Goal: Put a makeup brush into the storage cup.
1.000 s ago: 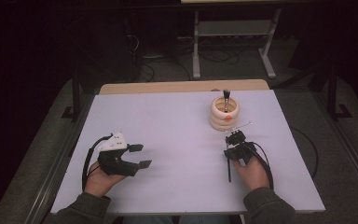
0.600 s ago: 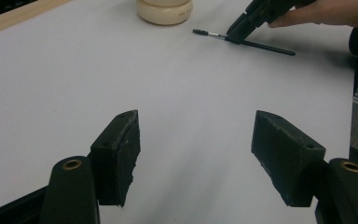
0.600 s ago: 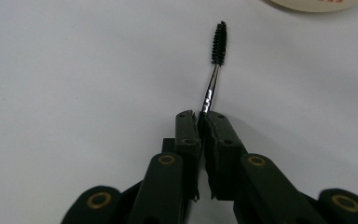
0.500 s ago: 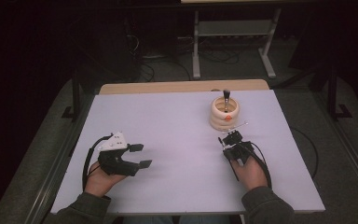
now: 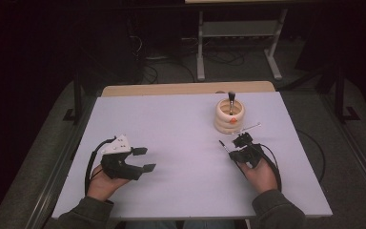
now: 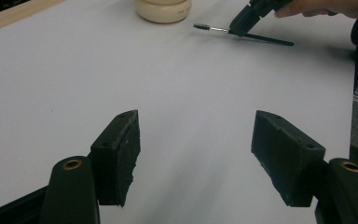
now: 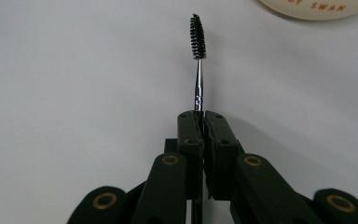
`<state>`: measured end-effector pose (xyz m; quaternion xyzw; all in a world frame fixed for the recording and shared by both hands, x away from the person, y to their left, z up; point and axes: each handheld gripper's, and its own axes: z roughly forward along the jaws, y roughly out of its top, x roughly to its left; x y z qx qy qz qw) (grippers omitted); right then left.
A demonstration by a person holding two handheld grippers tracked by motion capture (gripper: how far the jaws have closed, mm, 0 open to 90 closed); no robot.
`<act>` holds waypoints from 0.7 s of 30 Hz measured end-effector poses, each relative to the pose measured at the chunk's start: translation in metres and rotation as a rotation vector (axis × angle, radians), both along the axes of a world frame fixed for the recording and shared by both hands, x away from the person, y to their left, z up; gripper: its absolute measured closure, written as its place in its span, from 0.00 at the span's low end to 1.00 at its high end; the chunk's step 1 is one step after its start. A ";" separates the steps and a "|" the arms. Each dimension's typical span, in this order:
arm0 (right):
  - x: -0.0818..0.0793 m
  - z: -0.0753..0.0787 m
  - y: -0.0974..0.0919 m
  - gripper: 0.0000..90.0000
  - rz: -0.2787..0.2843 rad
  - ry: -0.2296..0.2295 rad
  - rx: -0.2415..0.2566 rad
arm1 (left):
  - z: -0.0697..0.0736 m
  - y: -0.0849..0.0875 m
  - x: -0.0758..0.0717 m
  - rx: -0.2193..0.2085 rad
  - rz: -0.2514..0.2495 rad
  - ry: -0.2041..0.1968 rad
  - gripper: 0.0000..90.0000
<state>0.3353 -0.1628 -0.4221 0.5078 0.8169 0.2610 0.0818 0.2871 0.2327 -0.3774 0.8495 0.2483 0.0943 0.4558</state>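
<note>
One brush clamped in the right gripper [image 7: 200, 122], its long axis running straight ahead of the fingertips.

Bristle head pointed forward, with the cream holder [image 5: 229, 116] just beyond; left gripper [image 6: 196, 158] stood wide open, empty, well apart.

We could read one piece of lettering: on the cream holder [image 7: 317, 8] at the top edge of the right gripper view, orange capitals spelled "SWAN", with a cut-off "Y" or similar letter just before it. The rest of that line ran out of frame. In the high view the orange mark on the holder [image 5: 229, 116] was too small to read.
</note>
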 end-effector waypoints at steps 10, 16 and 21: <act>-0.009 0.018 -0.008 0.95 0.039 -0.040 0.152 | -0.001 -0.004 0.000 -0.003 -0.013 0.006 0.36; -0.013 0.030 -0.010 0.95 0.072 -0.068 0.274 | 0.000 -0.008 0.000 -0.004 -0.030 0.011 0.36; -0.016 0.038 -0.005 0.95 0.105 -0.095 0.303 | -0.002 -0.016 0.001 0.012 -0.055 0.017 0.36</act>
